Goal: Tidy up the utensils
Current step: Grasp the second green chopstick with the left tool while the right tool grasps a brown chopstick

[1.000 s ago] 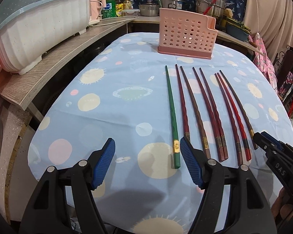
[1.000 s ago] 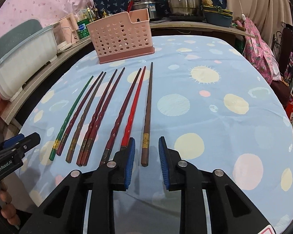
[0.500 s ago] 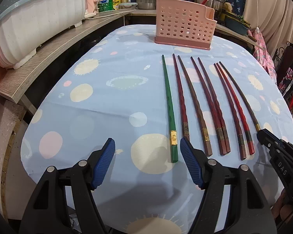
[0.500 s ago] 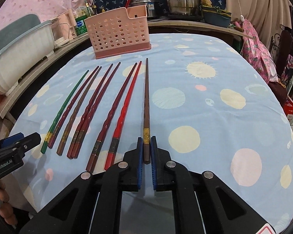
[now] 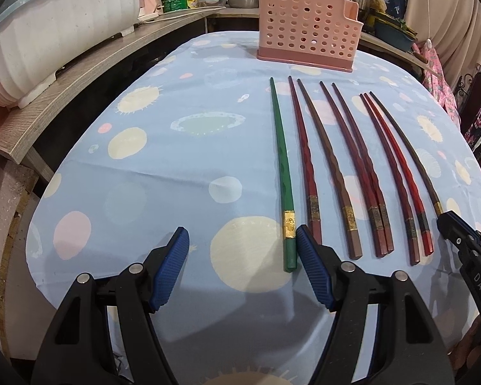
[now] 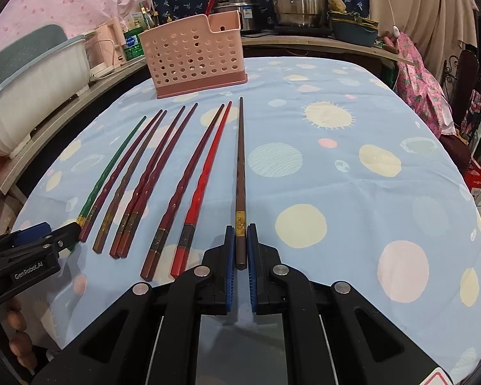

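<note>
Pinching a slim twisted brown chopstick [image 6: 240, 173], ribbed blue right gripper [image 6: 240, 250] pads

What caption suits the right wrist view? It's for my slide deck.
Right gripper shut on the dark brown chopstick, rightmost of eight lying before the pink basket.

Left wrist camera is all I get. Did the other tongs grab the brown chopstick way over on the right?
Observer: Yes. The right tongs are shut on the brown chopstick at its thick end, with its gold band right at the tips.
Operator: Can you see my tongs from there?
Observer: Yes. The left tongs show side-on at the left edge, with their tips by the green chopstick's thick end. A label on them reads GenRobot.AI.
</note>
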{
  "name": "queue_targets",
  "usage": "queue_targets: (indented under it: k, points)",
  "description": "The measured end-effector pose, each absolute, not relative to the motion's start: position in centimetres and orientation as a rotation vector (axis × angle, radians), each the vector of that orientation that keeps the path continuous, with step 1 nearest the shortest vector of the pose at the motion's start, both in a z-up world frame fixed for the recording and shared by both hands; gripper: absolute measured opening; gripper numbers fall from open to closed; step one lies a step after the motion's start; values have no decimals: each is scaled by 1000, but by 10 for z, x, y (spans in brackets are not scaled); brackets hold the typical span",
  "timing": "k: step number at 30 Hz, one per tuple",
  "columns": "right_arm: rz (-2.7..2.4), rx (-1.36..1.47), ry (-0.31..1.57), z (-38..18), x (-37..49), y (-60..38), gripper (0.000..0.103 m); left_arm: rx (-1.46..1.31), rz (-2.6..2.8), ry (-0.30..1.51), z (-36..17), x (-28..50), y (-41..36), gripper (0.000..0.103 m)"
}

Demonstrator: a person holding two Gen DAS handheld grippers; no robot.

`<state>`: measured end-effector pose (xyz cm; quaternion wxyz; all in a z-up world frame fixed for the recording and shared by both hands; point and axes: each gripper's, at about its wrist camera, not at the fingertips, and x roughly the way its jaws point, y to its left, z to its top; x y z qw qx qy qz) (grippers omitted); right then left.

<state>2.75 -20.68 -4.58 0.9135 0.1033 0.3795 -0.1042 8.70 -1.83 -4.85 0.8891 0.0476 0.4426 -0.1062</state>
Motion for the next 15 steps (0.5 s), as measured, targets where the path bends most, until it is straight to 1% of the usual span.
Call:
queue_targets:
  k: [3,5,7,8,10,11,13,15]
  points:
    - [-216,211,780,-46,28,-206,7,97,-215,916,-48,88,-19,64]
    - [-216,210,780,-46,27,-206,7,100,-216,913,-48,89,-20,59]
    - [-216,210,779,-46,27,-206,7,105,-220,910,-47,89,-21,50]
    - [-216,210,779,-46,27,-206,7,107,-222,909,-47,89,-21,47]
    - [-215,211,780,-46,27,-206,7,111,-229,908,-46,90,-21,34]
    - [-215,212,780,-46,27,-206,7,111,-231,909,-46,90,-21,31]
    - [-214,215,781,-46,27,-206,7,108,-238,912,-45,91,-21,17]
    - [-213,215,785,-45,28,-207,7,107,-242,919,-45,92,-19,10]
